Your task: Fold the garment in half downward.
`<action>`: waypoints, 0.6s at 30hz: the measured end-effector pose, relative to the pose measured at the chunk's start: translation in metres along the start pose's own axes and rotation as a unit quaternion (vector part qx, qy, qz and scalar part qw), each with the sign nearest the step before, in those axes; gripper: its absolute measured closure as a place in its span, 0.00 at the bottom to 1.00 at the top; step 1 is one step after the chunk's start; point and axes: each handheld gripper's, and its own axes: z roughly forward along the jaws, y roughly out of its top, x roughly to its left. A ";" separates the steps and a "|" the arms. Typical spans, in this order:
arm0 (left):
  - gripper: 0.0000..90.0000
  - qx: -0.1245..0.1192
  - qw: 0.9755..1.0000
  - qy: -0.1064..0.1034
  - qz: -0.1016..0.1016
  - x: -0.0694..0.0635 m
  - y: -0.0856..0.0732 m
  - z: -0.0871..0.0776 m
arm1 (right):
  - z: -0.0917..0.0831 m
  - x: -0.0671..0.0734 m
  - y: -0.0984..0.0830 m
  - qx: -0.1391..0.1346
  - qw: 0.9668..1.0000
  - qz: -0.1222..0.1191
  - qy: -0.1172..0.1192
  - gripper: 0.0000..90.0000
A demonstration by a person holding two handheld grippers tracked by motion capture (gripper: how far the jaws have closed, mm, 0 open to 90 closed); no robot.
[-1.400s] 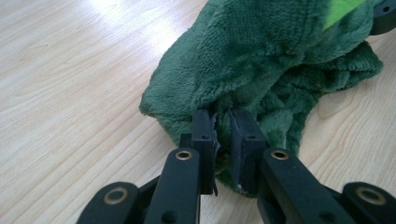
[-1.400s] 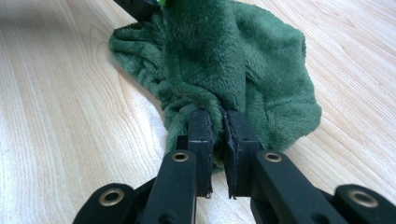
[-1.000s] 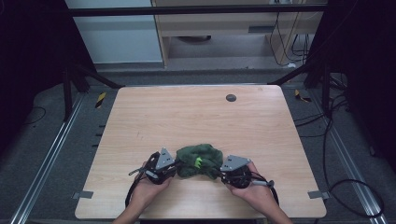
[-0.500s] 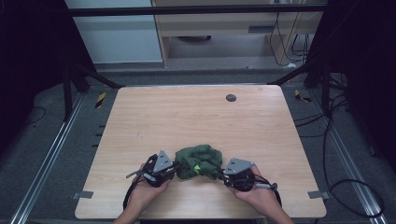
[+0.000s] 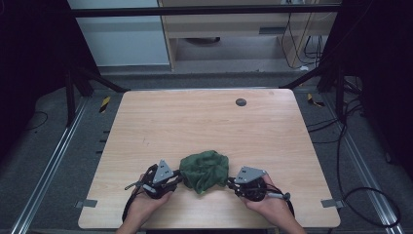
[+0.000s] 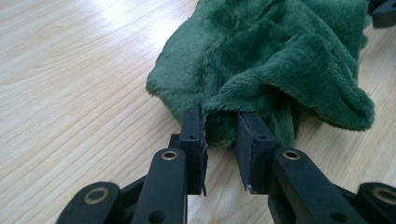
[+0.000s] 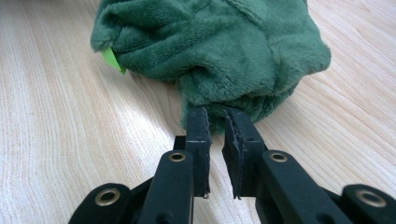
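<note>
- Cloth (image 5: 205, 170): deep green plush throughout; a small bright lime-green tag (image 7: 112, 59) shows at its 9 o'clock edge in the right gripper view.
- Surface (image 5: 204, 122): pale wood with fine straight grain lines; a small dark round disc (image 5: 240, 102) toward 1 o'clock.
- Left gripper (image 6: 221, 140) and right gripper (image 7: 215, 140): matte black jaws with brass-coloured rivets; each carries a grey triangular plate in the high view.
- Floor (image 5: 44, 146): dark grey, with yellow-and-black striped markers (image 5: 104, 104).

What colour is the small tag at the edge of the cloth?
Bright lime green tag, clearest in the right gripper view, on the dark green cloth.
</note>
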 end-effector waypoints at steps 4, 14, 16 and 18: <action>0.80 -0.001 1.000 0.008 -0.005 0.003 -0.002 -0.005 | -0.001 -0.002 -0.001 0.001 1.000 0.003 -0.002 0.87; 0.65 0.002 1.000 0.024 -0.012 0.013 -0.004 -0.012 | -0.004 -0.010 -0.001 0.011 0.999 0.029 -0.022 0.59; 0.58 0.005 0.999 0.029 -0.013 0.015 -0.002 -0.011 | -0.004 -0.013 0.000 0.014 0.999 0.037 -0.025 0.52; 0.52 0.010 0.999 0.037 -0.017 0.018 0.000 -0.012 | -0.006 -0.016 0.001 0.018 0.998 0.046 -0.033 0.44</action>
